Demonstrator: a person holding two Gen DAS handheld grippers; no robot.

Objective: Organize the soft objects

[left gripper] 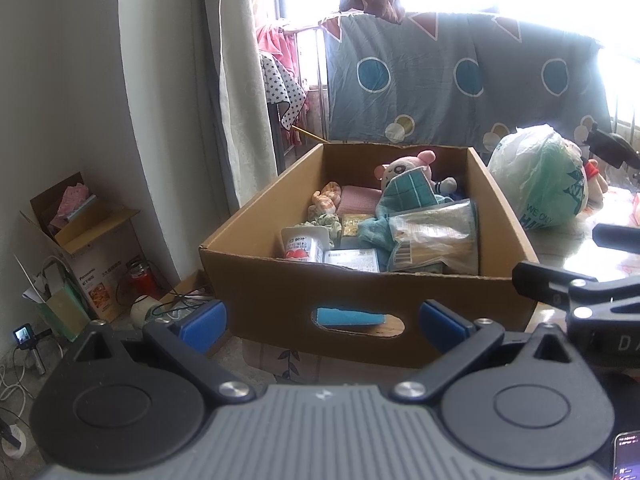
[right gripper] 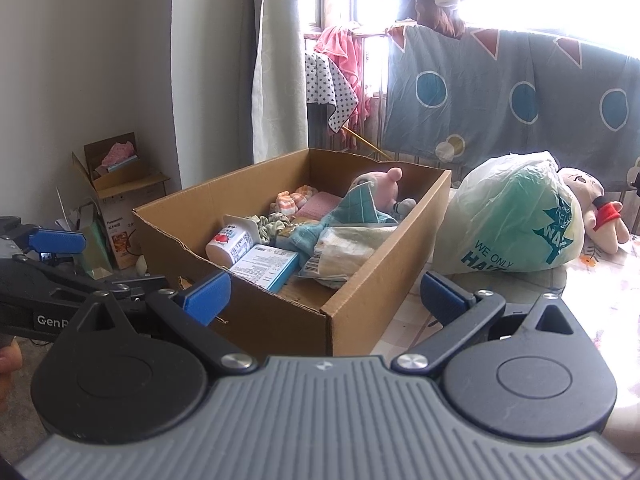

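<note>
Before the near wall of the cardboard box (left gripper: 360, 292), the left gripper (left gripper: 322, 322) and the right gripper (right gripper: 325, 294) both stand wide and hold nothing, clear of every item. Inside the box a pink plush toy (left gripper: 404, 170) sits at the far end, part covered by a teal cloth (left gripper: 408, 196), with a scrunchie (left gripper: 324, 222), a bottle (left gripper: 302, 244) and packets alongside. Judged risk: reaching for the plush may snag the cloth or drag packets out, since they overlap.

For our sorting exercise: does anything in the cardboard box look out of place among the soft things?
Yes. Among the plush pig and cloths, the cardboard box also holds hard packaged goods: a white bottle lying on its side and a blue-edged carton.
</note>
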